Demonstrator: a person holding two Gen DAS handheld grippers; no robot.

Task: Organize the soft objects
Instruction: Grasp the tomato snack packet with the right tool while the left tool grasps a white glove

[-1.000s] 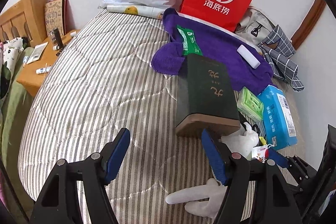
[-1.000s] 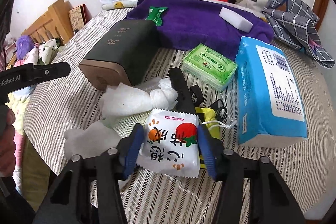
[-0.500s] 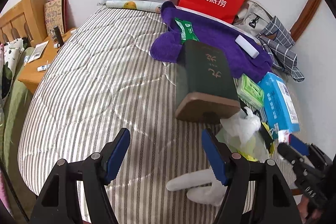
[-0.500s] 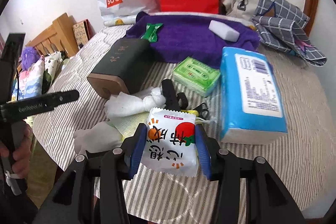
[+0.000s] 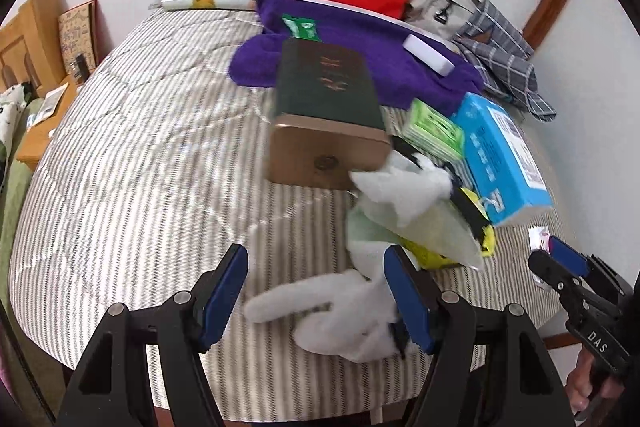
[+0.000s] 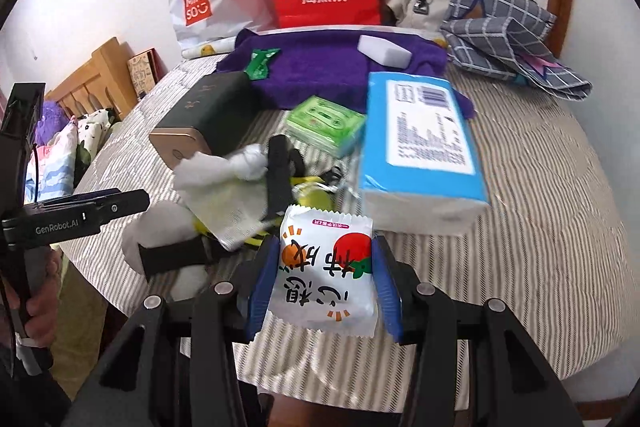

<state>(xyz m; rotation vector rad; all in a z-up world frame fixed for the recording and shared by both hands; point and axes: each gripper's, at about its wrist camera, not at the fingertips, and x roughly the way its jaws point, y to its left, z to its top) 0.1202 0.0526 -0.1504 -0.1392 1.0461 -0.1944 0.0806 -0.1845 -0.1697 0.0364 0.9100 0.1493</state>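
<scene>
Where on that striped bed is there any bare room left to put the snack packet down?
The striped quilt is bare left of the dark green box, toward the wooden nightstand. Another bare stretch lies right of the blue tissue pack, below the checked cloth. The middle, around the crumpled white tissues, is crowded.

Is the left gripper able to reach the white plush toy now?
Probably yes. The left gripper is open and empty, and the white plush toy lies just below its fingers, partly between them, with nothing over it.
</scene>
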